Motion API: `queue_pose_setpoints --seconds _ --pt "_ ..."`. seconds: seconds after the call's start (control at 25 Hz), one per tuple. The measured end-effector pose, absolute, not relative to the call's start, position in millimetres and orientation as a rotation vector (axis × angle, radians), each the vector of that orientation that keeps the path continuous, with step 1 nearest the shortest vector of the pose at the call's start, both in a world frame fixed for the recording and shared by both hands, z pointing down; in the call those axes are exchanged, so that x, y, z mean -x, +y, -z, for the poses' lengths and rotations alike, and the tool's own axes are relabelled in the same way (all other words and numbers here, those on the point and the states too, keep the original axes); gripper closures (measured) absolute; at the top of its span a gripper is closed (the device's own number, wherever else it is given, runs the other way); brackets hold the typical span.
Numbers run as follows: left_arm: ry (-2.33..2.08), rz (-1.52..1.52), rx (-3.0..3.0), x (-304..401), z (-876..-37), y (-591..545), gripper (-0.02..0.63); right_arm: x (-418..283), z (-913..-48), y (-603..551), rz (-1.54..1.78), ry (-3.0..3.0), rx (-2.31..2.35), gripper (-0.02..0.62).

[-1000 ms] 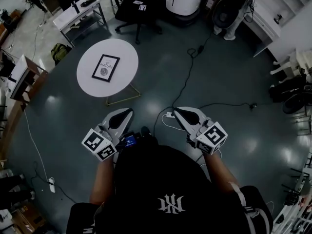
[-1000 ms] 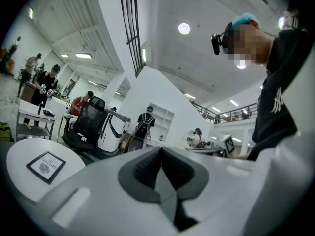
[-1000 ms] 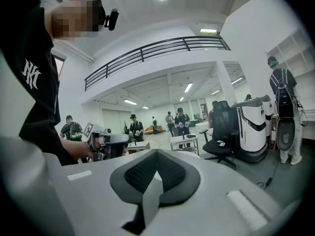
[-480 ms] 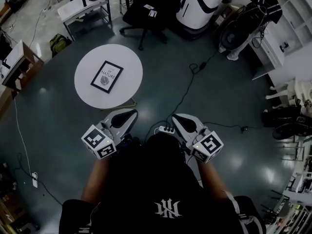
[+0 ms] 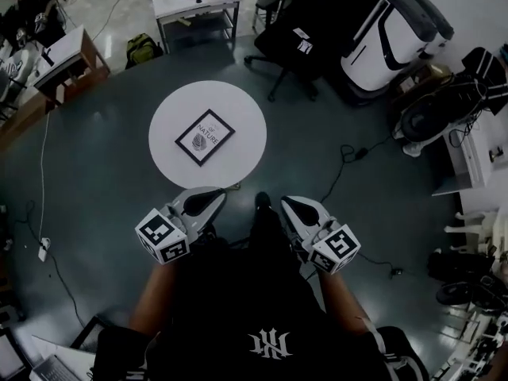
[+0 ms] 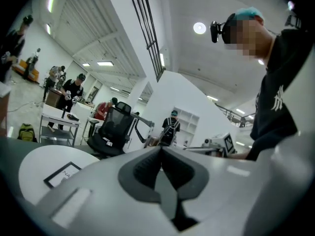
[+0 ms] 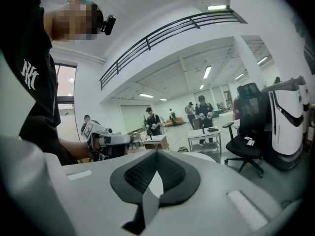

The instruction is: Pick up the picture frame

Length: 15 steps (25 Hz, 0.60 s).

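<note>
- A white power strip (image 5: 42, 250) lies on the dark floor (image 5: 95, 181) at the far left.
- A brown desk (image 5: 67, 60) stands at the upper left, and a green bag (image 5: 143, 48) sits on the floor just beside it.
- A round white bench (image 5: 246, 129) stands in the middle of the floor.
- The picture frame (image 5: 204, 136) lies flat near the middle of that bench. It has a black edge and a white picture, and it is turned at a slant.
- The left hand-held gripper (image 5: 217, 191) is shut tight, with its two jaws pressed together and nothing between them. It points at the near edge of the round bench and does not touch the frame.
- The right hand-held gripper (image 5: 287, 202) is shut tight too, and it holds nothing. It is beside the left one, a bit to the right of the round bench.
- A black chair (image 5: 305, 34) on wheels stands behind the round bench, to the right.
- A big white and black machine (image 5: 397, 26) stands next to the chair.
- A black cable (image 5: 343, 163) runs across the floor on the right.
</note>
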<state>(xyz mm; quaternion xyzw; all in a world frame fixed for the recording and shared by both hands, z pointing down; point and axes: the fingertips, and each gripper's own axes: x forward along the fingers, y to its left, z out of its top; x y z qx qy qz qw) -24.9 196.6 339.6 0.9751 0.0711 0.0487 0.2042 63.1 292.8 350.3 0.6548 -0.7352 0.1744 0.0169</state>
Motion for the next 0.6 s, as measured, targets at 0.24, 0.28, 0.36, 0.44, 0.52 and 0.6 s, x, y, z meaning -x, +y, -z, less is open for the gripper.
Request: queue_pose_setpoints --seconds 0.24,0.28,0.36,0.44,0.52,0.6 --pt "-0.03 -0.134 -2.723 -18.7 -343.4 149.1 0.603 -115.6 -346.7 226.4 -0.489 -2.465 -1.808 0.595" --pt "-0.063 -0.139 -2.721 -29.4 -344.0 143.2 0.603 -127.4 -347.7 218.1 -0.496 -2.485 -1.777 0.594" --pt "-0.121 -0.142 -2.717 -51.4 -342.5 135.7 0.603 -151.6 -349.6 205.7 -0.524 -2.52 -1.716 0.595" --pt "-0.183 -0.153 -2.713 -69.3 -340.2 132.2 0.603 -171.4 -350.3 199.1 -0.55 -2.55 -1.645 0.594" --pt "-0.262 -0.165 -2.702 -80.1 -338.5 126.4 0.603 -185.7 -350.5 192.4 -0.566 -2.587 -1.559 0.594" --pt "-0.346 -0.16 -2.683 -86.7 -334.6 117.5 0.603 -196.2 -350.4 181.5 -0.574 -2.625 -1.466 0.594"
